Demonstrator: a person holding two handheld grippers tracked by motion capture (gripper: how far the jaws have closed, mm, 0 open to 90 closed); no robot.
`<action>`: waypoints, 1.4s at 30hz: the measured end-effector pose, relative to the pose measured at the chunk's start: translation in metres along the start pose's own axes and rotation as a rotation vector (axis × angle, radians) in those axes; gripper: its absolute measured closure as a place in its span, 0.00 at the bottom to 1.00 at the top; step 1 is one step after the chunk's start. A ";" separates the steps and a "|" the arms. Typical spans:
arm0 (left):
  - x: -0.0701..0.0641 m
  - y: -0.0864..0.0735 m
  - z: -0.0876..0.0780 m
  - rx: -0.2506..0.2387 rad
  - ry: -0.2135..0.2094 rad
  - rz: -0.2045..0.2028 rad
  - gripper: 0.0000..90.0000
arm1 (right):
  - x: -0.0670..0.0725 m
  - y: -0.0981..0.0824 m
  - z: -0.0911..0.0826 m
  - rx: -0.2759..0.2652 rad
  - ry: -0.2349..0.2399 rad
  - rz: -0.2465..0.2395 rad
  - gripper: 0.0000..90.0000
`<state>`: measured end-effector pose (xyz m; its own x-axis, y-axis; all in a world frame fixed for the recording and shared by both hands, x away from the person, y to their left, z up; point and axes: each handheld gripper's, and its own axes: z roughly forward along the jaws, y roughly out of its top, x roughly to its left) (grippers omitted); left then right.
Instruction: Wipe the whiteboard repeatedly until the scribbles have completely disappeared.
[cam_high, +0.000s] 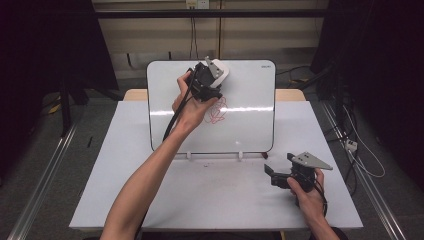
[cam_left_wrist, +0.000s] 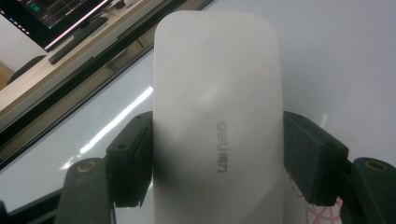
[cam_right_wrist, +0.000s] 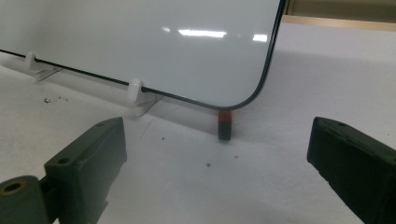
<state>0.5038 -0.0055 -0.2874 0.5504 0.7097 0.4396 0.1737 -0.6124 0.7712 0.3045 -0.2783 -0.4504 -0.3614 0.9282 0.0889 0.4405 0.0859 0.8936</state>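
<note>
A white eraser (cam_high: 220, 72) is clamped between the jaws of my left gripper (cam_high: 212, 80), held up against the upper left of the standing whiteboard (cam_high: 250, 95). Just below it is a red scribble (cam_high: 219, 111) on the board. In the left gripper view the eraser (cam_left_wrist: 217, 70) stands lengthwise between the two pads of the left gripper (cam_left_wrist: 217, 154), and a corner of the scribble (cam_left_wrist: 322, 214) peeks out at bottom right. My right gripper (cam_high: 279, 164) rests open on the table at the board's lower right corner, with nothing between the jaws.
In the right gripper view, past the right gripper (cam_right_wrist: 217, 158), the whiteboard (cam_right_wrist: 140, 37) leans on small white feet (cam_right_wrist: 135, 91). A short red and black marker (cam_right_wrist: 224, 125) lies under its corner. The white table (cam_high: 210, 200) lies below.
</note>
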 end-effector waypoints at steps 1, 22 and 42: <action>-0.001 0.000 0.000 0.001 0.003 0.005 0.35 | 0.000 0.000 0.000 0.002 0.001 0.002 0.05; -0.038 -0.011 0.001 0.004 -0.035 0.120 0.34 | 0.001 0.000 0.000 0.006 0.002 0.003 0.05; -0.024 -0.016 -0.003 0.027 -0.054 0.096 0.34 | 0.001 0.000 0.001 0.001 0.005 -0.004 0.05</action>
<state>0.4855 -0.0116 -0.3083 0.6083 0.6284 0.4848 0.1399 -0.6861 0.7139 0.3051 -0.2773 -0.4508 -0.3674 0.9259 0.0877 0.4401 0.0900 0.8935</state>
